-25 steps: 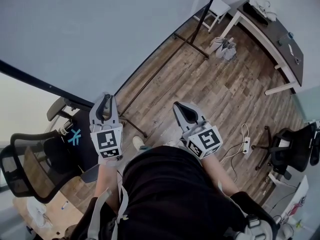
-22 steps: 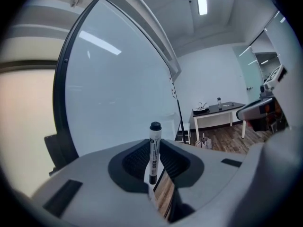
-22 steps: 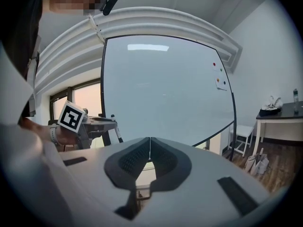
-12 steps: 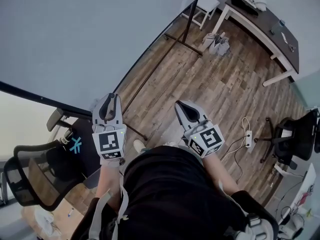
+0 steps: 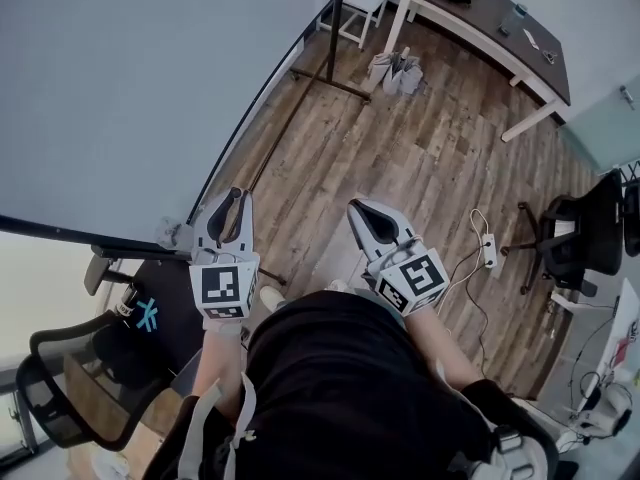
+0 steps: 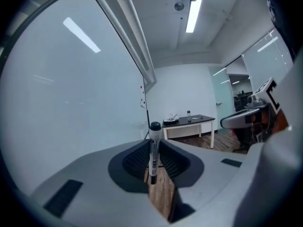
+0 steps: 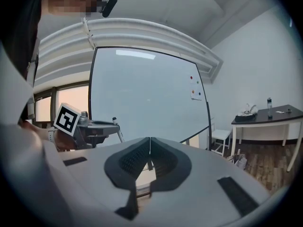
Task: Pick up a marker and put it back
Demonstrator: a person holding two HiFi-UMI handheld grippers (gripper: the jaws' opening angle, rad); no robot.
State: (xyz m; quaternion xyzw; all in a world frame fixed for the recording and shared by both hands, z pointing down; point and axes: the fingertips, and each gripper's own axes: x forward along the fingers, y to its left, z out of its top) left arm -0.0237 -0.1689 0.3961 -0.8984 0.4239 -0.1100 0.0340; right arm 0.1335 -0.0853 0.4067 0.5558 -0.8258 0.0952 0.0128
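**Mia:** What do we see from up top?

**Tom:** Our left gripper (image 5: 232, 210) points at the whiteboard (image 5: 120, 88), near its bottom edge. Our right gripper (image 5: 362, 218) is beside it, over the wood floor (image 5: 400, 158). The marker is too small for us to spot from here.

**Mia:** And looking along the left gripper?

**Tom:** There it is! The marker (image 6: 153, 151) stands up straight between the jaws. They pinch its white body, and its black top pokes out above. The whiteboard fills the left side, and a table (image 6: 189, 120) sits far back.

**Mia:** And along the right gripper?

**Tom:** Its jaws are pressed together with nothing in them. Off to the side we see our left gripper with the marker (image 7: 116, 126) sticking up, in front of the whiteboard.

**Mia:** How will the marker feel?

**Tom:** We think it is light and hard and won't bend. It is smooth and round, so it could slip or roll away. Holding the body seems good to us, because both ends stay free.

**Mia:** Do we have room?

**Tom:** Lots of open floor ahead. The chair (image 5: 75, 378) is close on our left. A power strip (image 5: 488, 256) lies on the floor at our right. We must not bump the board's edge.
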